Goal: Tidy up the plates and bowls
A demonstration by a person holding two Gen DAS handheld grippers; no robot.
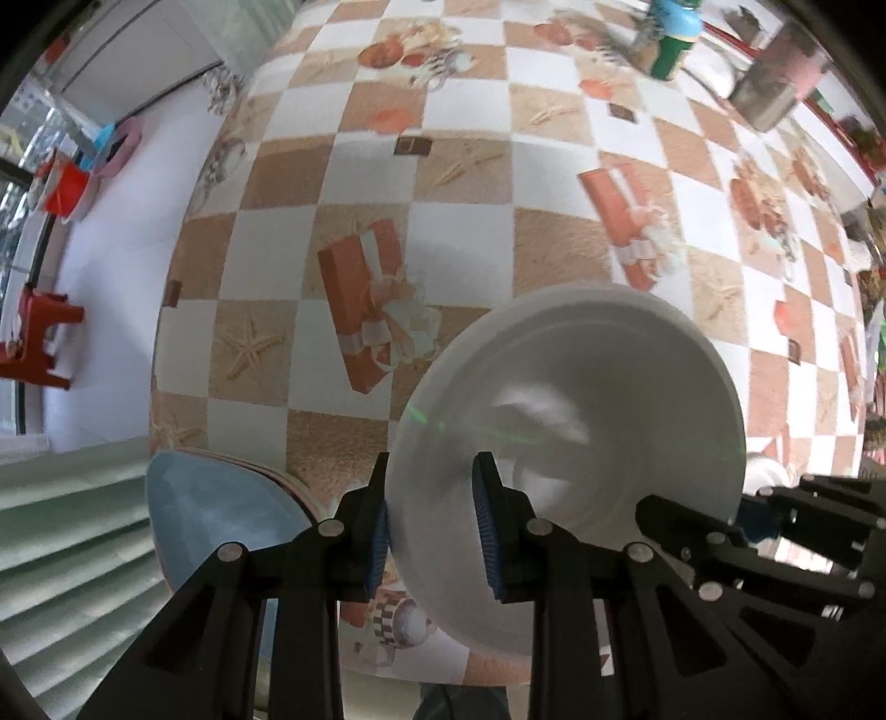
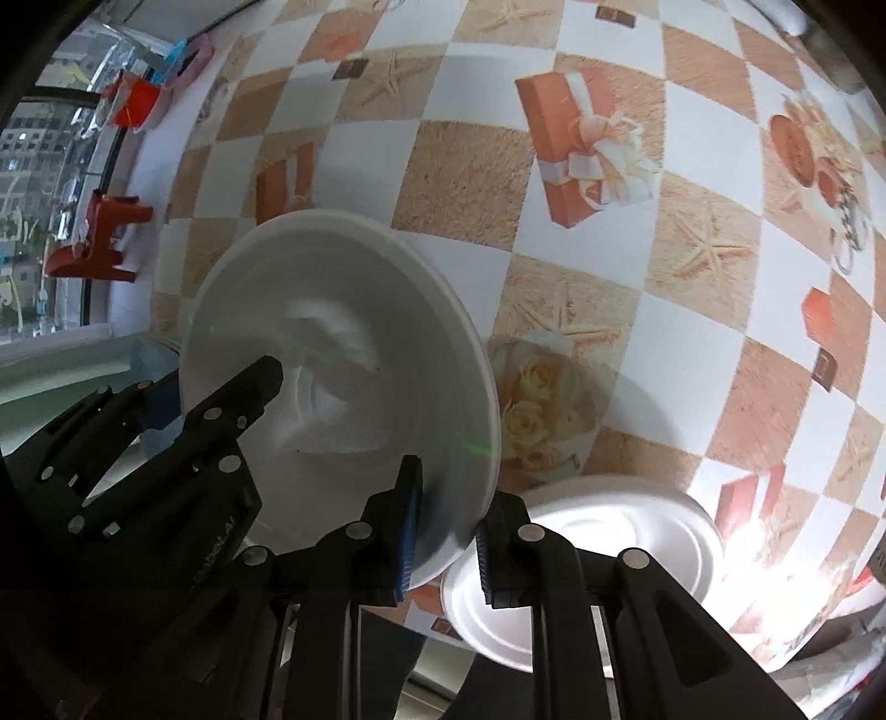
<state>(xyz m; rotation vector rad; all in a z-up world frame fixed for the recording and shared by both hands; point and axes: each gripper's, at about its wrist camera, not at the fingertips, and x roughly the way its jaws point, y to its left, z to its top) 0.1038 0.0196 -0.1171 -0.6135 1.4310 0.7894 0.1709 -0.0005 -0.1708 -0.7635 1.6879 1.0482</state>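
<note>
A white bowl (image 1: pixel 576 410) hangs above the checkered tablecloth, held by both grippers. My left gripper (image 1: pixel 432 471) is shut on its left rim, one blue pad (image 1: pixel 490 531) inside the bowl and the other outside. My right gripper (image 2: pixel 451 498) is shut on the opposite rim of the same white bowl (image 2: pixel 343 354). Each gripper shows in the other's view: the right gripper (image 1: pixel 747 526) at the bowl's far edge, the left gripper (image 2: pixel 221 387) at its left. A light blue bowl (image 1: pixel 221 509) sits at the table's near left edge. A second white plate (image 2: pixel 598 559) lies on the table below my right fingers.
The tablecloth (image 1: pixel 443 232) has orange and white squares. A green bottle (image 1: pixel 673 52) and a metal can (image 1: pixel 775 83) stand at the far right. On the floor to the left are a red stool (image 1: pixel 39 343) and a red tub (image 1: pixel 66 188). The table edge (image 1: pixel 166 310) curves along the left.
</note>
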